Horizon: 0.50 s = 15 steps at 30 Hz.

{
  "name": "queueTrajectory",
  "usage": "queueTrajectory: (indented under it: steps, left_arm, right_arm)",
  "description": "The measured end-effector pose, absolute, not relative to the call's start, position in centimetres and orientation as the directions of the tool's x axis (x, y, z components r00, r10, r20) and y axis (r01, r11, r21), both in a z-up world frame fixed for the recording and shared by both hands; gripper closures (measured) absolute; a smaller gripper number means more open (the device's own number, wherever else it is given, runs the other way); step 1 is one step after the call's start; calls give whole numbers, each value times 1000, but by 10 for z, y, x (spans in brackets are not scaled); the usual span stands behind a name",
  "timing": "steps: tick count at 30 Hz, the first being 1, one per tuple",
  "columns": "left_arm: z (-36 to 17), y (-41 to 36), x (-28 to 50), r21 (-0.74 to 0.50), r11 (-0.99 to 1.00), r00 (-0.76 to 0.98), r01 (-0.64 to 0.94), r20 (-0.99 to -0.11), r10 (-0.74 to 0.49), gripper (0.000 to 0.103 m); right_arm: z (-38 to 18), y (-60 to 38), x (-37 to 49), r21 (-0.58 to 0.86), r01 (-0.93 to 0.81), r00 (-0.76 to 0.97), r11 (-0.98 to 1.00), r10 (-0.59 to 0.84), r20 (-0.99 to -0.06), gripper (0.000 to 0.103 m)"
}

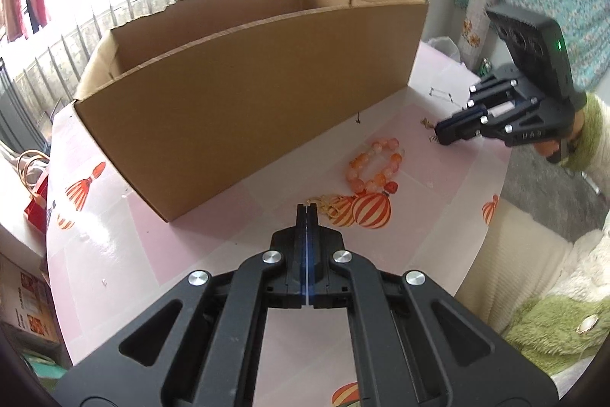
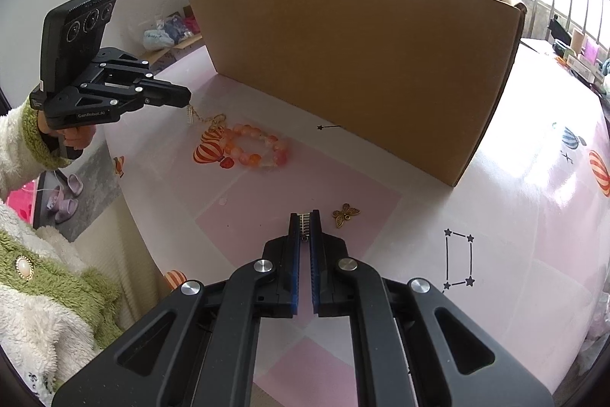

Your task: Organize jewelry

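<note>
My left gripper (image 1: pixel 307 208) (image 2: pixel 187 100) is shut on a thin gold chain (image 2: pixel 206 118). The chain hangs from its tips down to the tablecloth, beside an orange bead bracelet (image 1: pixel 375 164) (image 2: pixel 259 149). My right gripper (image 2: pixel 305 215) (image 1: pixel 437 134) is shut on a small ridged silver piece (image 2: pixel 305 221), low over the cloth. A gold butterfly charm (image 2: pixel 345 214) lies just right of its tips. The open cardboard box (image 1: pixel 244 109) (image 2: pixel 362 63) stands behind all of it.
The table wears a pink cloth (image 2: pixel 514 201) printed with striped balloons and star lines. Its near edge curves close to the person's fleecy sleeve (image 2: pixel 23 143). Slippers (image 2: pixel 66 197) sit on the floor on the left, and a railing and hanging clothes are behind the box.
</note>
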State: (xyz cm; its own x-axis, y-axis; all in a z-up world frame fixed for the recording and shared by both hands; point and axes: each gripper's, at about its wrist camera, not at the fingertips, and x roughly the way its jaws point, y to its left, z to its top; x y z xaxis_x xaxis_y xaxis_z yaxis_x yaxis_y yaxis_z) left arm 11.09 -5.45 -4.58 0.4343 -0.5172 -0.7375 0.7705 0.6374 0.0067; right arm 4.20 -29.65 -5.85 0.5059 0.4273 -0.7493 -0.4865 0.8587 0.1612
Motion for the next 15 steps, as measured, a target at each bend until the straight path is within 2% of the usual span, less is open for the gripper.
queueTrajectory:
  steps: [15]
  left_arm:
    - [-29, -43, 118, -69, 693, 472, 717, -684, -556, 103]
  right_arm:
    - [-47, -296, 38, 209, -467, 553, 859, 468, -690, 98]
